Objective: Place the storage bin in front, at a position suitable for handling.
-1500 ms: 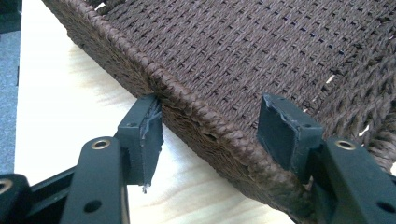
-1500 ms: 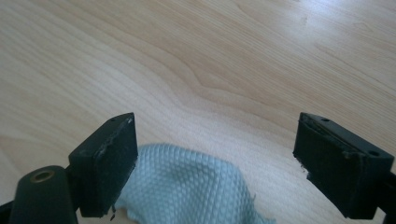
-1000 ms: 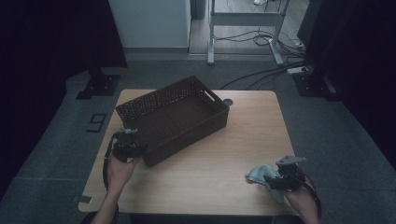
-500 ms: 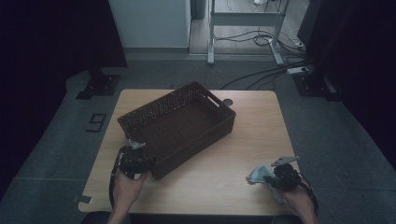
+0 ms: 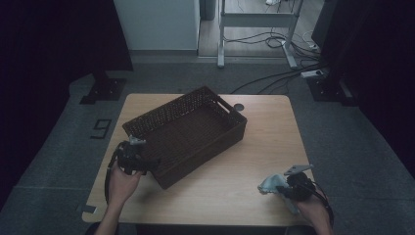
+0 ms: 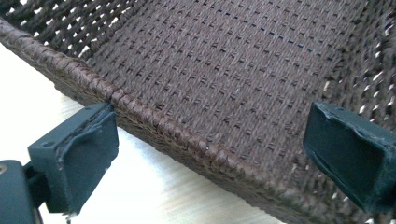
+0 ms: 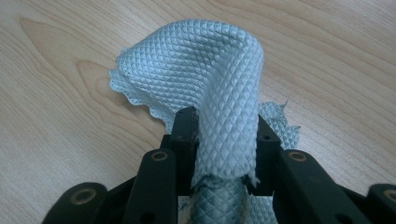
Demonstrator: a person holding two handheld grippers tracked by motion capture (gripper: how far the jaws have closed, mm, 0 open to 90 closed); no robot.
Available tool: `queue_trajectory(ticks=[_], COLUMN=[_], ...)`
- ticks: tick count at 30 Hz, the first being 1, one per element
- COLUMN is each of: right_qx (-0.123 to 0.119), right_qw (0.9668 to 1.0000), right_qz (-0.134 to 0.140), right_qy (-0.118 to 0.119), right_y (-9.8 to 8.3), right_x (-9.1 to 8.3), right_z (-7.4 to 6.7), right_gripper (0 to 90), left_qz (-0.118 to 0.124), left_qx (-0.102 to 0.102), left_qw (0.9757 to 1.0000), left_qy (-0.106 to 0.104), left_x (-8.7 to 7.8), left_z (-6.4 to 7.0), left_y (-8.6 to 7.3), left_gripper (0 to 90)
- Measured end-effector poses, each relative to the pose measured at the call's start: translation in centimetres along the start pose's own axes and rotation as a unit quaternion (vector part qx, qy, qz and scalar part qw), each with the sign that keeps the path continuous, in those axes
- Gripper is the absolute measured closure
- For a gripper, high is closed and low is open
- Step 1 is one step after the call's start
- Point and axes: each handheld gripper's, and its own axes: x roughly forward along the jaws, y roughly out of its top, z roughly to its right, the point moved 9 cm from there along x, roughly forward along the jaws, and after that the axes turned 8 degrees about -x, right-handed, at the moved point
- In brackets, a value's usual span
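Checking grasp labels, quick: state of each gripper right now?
Left gripper: jaws just opened, straddling the wicker basket rim, not gripping.
Right gripper: shut on light blue cloth.

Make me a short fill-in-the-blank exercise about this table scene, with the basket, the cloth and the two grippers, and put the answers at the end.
1. The right gripper is shut on a pale blue ____.
2. The left gripper has its jaws ____, one on each side of the basket's rim.
3. The dark woven basket on the wooden table holds ____.
4. In the high view, the cloth lies to the ____ of the basket.

Missing words: cloth; open; nothing; right
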Motion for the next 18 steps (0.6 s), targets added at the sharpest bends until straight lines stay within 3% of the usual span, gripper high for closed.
queue_trajectory(ticks=[3, 6, 10, 14, 18], right_qx=[0.000, -0.001, -0.002, -0.003, -0.004], right_qw=[1.0000, 1.0000, 1.0000, 1.0000, 1.0000], right_qz=[0.000, -0.001, -0.002, -0.001, -0.001], right_qy=[0.000, 0.000, 0.001, 0.001, 0.001], right_y=[0.0, 0.0, 0.0, 0.0, 0.0], right_x=[0.0, 0.0, 0.0, 0.0, 0.0], right_z=[0.0, -0.1, -0.1, -0.1, -0.1], right_gripper=[66.9, 66.9, 66.6, 65.9, 65.3], left_qz=[0.020, 0.027, 0.045, 0.027, 0.011], left_qx=[0.017, 0.008, 0.024, 0.003, -0.013], left_qw=[0.9992, 0.9995, 0.9984, 0.9989, 0.9994], left_qy=[0.029, 0.014, 0.026, 0.040, 0.031], left_x=[-0.1, 0.0, 0.3, 0.9, 2.0], left_z=[-1.5, -2.6, -4.4, -6.0, -7.0], left_y=[1.1, 2.1, 3.7, 4.6, 4.9], left_gripper=[3.8, 3.7, 3.7, 5.3, 5.9])
